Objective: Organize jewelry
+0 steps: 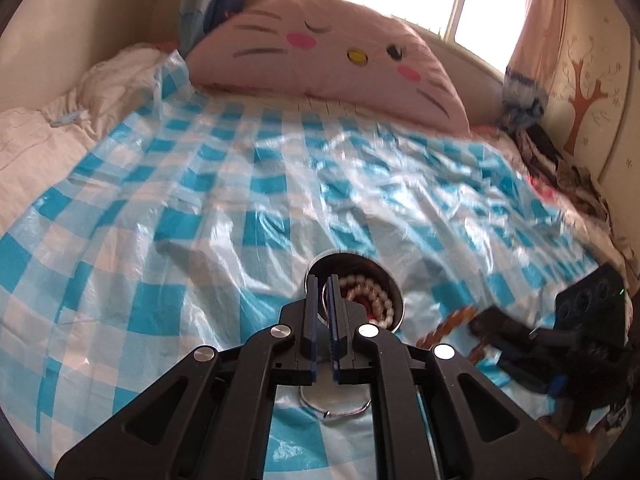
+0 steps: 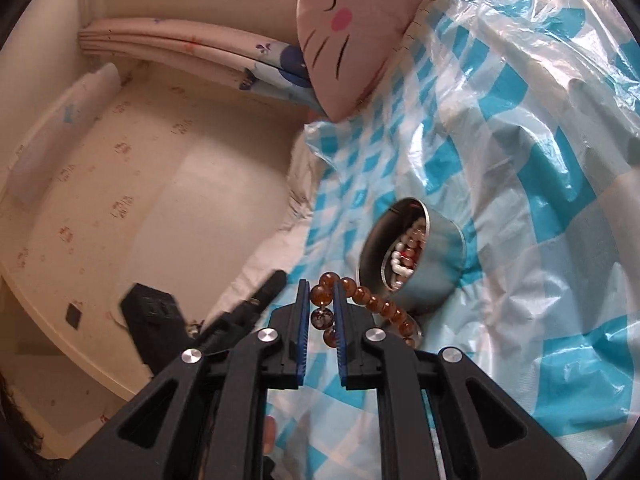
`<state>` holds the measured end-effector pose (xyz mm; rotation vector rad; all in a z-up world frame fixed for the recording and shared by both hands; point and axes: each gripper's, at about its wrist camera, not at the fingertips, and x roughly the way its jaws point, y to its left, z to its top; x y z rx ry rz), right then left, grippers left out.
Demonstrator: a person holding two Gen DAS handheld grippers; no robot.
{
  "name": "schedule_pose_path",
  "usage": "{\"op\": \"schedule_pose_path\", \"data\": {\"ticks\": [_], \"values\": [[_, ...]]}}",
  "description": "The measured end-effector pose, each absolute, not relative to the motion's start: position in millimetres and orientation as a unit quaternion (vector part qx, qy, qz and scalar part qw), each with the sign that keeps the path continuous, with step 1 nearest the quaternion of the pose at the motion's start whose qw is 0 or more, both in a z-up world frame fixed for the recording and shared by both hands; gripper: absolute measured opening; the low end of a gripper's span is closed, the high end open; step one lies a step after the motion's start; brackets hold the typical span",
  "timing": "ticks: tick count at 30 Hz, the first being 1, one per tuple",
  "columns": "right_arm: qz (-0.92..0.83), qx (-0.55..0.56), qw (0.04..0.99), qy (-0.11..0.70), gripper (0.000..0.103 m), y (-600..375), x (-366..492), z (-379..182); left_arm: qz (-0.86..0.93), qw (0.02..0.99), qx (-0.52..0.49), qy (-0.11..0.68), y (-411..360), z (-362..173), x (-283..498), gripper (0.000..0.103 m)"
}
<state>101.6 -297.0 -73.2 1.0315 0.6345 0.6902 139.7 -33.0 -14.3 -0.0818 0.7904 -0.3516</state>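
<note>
A bed (image 1: 224, 216) fills both views, covered by a crinkled plastic sheet (image 2: 520, 184) in blue and white checks. At the bed's head lies a large pink cat-face pillow (image 1: 332, 56), at 12 o'clock in the left wrist view.

A small round metal tin (image 2: 434, 256) sits on the sheet, lidless, with white and red beads (image 2: 404, 252) heaped inside. In the right wrist view it sits at about 1 o'clock from the fingertips; in the left wrist view it sits just beyond the fingertips at 12 o'clock.

The left gripper (image 1: 323, 284) has its fingers together, apparently pinching the tin's near rim between the blue pads.

The right gripper (image 2: 323, 292) has its fingers clamped on a bracelet (image 2: 376, 304) of amber-brown beads. One bead sits squeezed between the blue pads, and the strand trails toward 3 o'clock, ending beside the tin's base. In the left wrist view the right gripper appears at 4 o'clock, blurred.
</note>
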Motion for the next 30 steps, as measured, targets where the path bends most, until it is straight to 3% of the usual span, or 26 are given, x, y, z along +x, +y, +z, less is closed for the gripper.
{"op": "schedule_pose_path", "data": {"ticks": [3,15,19,30], "values": [[0.331,0.498,0.753,0.275,0.013,-303.5,99.6,-71.9,-0.188,0.870,0.021,0.456,-43.3,-50.6,150.8,0.005],[0.346,0.534,0.728,0.257,0.013,-315.1,101.6,-76.7,-0.172,0.849,0.126,0.484,-71.7,-85.3,150.2,0.006],[0.350,0.536,0.725,0.254,0.013,-314.9,101.7,-76.6,-0.184,0.845,0.132,0.484,-68.7,-81.4,143.0,0.002],[0.354,0.546,0.718,0.246,0.013,-318.1,100.7,-79.1,-0.204,0.843,0.089,0.489,-56.1,-73.9,139.3,0.003]]}}
